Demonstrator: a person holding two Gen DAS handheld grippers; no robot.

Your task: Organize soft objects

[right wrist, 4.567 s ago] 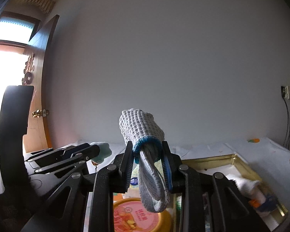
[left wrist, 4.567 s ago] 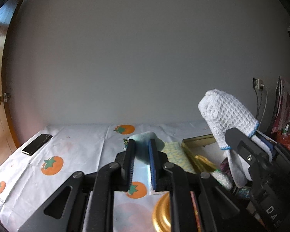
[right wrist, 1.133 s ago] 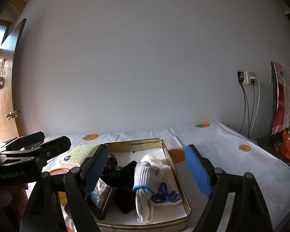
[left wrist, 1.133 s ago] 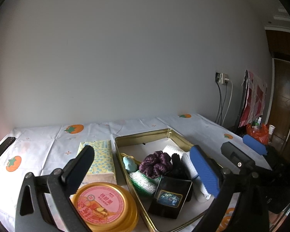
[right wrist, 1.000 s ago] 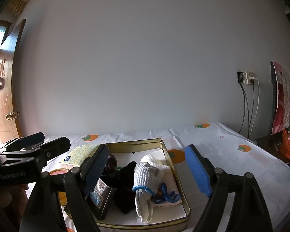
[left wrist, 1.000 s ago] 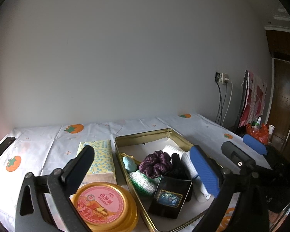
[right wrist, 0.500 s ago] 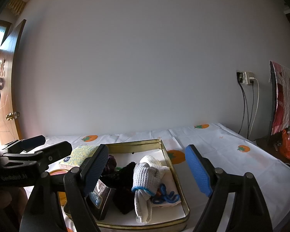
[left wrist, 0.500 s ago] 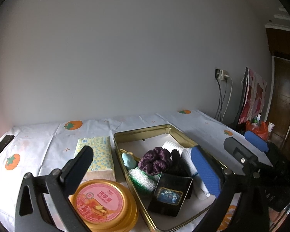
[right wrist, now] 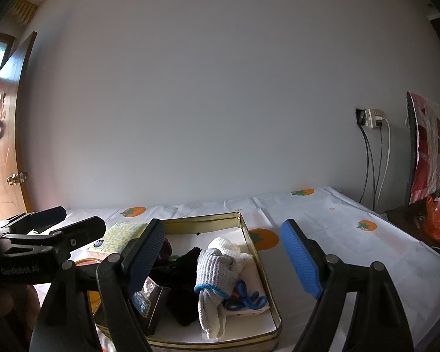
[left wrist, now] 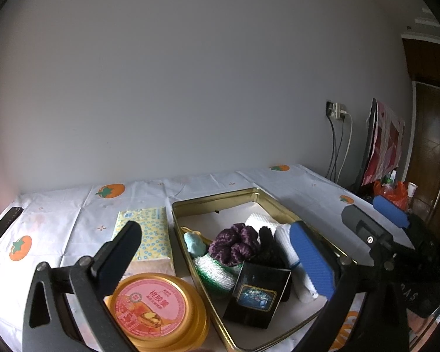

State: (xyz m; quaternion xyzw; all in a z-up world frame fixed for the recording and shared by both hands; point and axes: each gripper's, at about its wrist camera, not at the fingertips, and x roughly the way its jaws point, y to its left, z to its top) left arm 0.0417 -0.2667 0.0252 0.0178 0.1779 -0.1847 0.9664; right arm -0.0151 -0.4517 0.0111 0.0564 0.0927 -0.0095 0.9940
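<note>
Both tools held low at the near edge of the worktop point(right wrist: 352, 234), each with its pads spread wide and nothing between them. Left tool point(left wrist: 220, 267) sits over the near left end of the gold tin tray point(left wrist: 220, 202); right tool point(right wrist: 223, 261) sits over the tray's near right part.

Nearest on the left, outside the tray: a round gold tin with a pink lid point(left wrist: 151, 303), just beside the tray's left wall. Behind it, a yellow dotted tissue pack point(left wrist: 149, 234), lying flat along the same wall.

Inside the tray, near end: a small black box point(left wrist: 256, 293) propped up on edge. Right of it, a white knit glove with a blue cuff point(right wrist: 217, 270), lying over a folded white cloth point(right wrist: 243, 259); a blue looped cord point(right wrist: 246, 296) rests just right of the glove cuff. Left of the box, a green-and-white scrubber point(left wrist: 212, 270). Behind these, a purple scrunchie point(left wrist: 234, 243) with a black soft item point(left wrist: 268, 246) on its right and a pale teal soft piece point(left wrist: 194, 243) on its left. Far end of the tray shows bare white liner.

Worktop covered by a white cloth printed with orange fruit. Far left edge: a dark phone point(left wrist: 6, 223), well apart from the tray. Far right, on the wall: a socket with cables point(right wrist: 372, 120) hanging down.
</note>
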